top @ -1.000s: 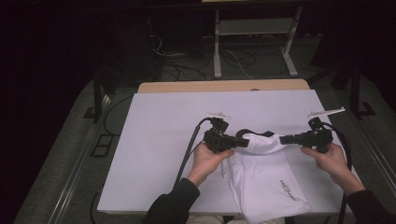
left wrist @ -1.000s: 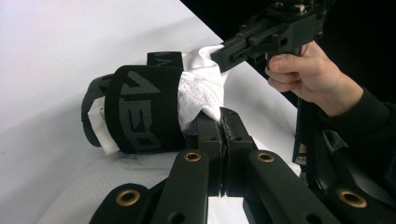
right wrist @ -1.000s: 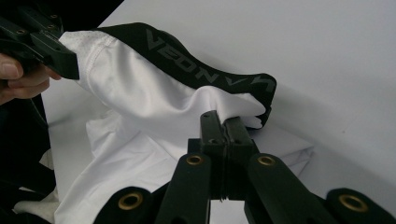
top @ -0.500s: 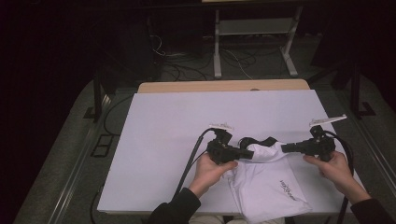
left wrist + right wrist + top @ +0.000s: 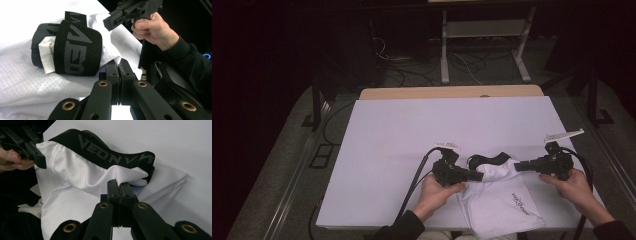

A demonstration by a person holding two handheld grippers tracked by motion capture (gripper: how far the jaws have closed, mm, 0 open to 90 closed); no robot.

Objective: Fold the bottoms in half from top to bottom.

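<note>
A white garment [image 5: 502, 202] with a black lettered elastic waistband [image 5: 486, 161] lies at the table's near edge, its lower part hanging over it. My left gripper [image 5: 478, 176] is shut on the white cloth just under the waistband; in the left gripper view its jaws [image 5: 120, 67] pinch the mesh fabric beside the bunched waistband [image 5: 75, 47] and a white label [image 5: 46, 53]. My right gripper [image 5: 518, 166] faces it from the right, shut on the cloth's other side [image 5: 119, 185]. The waistband [image 5: 107, 152] arches between the two grippers.
The white table top [image 5: 412, 135] stretches far and left of the garment, with a wooden strip [image 5: 452, 92] along its far edge. Beyond it a metal stand [image 5: 482, 45] and loose cables [image 5: 412, 70] sit on the dark floor. Cables trail from both grippers.
Both hands have drawn back toward the table's near edge, pulling the garment with them. The waistband now lies lower and more bunched between the grippers.
</note>
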